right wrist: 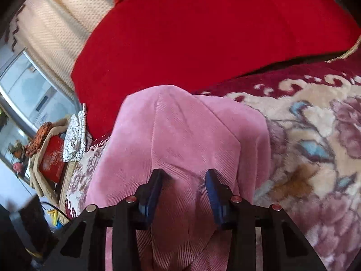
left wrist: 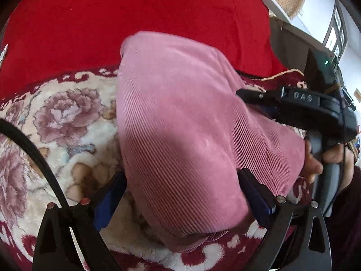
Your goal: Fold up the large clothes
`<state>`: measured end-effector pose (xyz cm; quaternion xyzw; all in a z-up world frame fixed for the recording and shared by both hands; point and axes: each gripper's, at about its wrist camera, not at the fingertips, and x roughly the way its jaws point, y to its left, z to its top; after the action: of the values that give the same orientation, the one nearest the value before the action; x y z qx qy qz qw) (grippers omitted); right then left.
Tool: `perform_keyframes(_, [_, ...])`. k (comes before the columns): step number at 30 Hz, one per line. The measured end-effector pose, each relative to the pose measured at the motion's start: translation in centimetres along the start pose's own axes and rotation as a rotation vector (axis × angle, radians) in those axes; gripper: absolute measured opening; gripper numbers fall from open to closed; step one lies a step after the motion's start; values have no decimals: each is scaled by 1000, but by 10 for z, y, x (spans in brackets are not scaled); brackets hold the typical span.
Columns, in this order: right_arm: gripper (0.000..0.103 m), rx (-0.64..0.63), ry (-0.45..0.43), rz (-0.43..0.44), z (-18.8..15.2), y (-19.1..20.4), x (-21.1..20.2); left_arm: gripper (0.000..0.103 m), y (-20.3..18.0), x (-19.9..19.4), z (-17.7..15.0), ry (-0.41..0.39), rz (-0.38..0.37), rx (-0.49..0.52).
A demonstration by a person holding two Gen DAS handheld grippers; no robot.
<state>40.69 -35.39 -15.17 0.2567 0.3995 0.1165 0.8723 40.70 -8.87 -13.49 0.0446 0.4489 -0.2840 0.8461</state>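
garment [left wrist: 180, 117] seen as compact bundle beside red cushion [left wrist: 112, 22] | left gripper [left wrist: 180, 192] spread wide, bundle between its fingers, pad contact cannot be told | right gripper [right wrist: 183, 194] pinched on garment fold | final tidy judged left

Both grippers: black frames, blue-padded fingers [right wrist: 213, 194], silver-red screw heads. Right gripper [left wrist: 255, 103] embossed "DAS", grey handle, green light. Dark maroon sleeve [left wrist: 345, 214].

— What is spread over the bed?
— A plush floral blanket [right wrist: 311, 135] with a dark red border is laid there, and a bright red cover [right wrist: 203, 33] is piled behind it.

— And beyond it?
— A cream textured curtain [right wrist: 56, 29] is hung beside a window [right wrist: 29, 90], through which daylight is let in. Clutter, a red box [right wrist: 52, 160] included, is stacked below.
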Motion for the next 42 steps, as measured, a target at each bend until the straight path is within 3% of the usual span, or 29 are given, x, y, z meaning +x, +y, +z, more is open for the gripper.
perform_keyframes(4, [45,24,-38,-11,-10,-3,-12,100,0,-4,-5,-10,16,-25])
perform_keyframes(7, [46,59,-85,10,-16,-8,-37,100,-4,-17,-11,-65,56,-22])
perform_keyframes(14, [46,-39,-191,-9,-48,13,-91,99,2,-53,-19,-129,77,-121])
perform_keyframes(16, [47,-83,-211,-39,-59,25,-106,99,-2,-72,-29,-146,122,-141])
perform_keyframes(19, [57,-120,-232,-58,-74,46,-125,99,-10,-95,-41,-163,198,-122])
perform_keyframes(23, [58,-169,-248,-86,-95,72,-151,99,-29,-134,-57,-213,359,-54])
perform_keyframes(27, [57,-203,-266,-102,-110,97,-175,99,-46,-169,-59,-250,458,-12])
perform_keyframes(34, [58,-255,-301,-142,-131,135,-222,99,-71,-233,-64,-360,508,-14])
perform_keyframes(42, [61,-306,-343,-168,-157,160,-269,99,-101,-268,-73,-438,584,31])
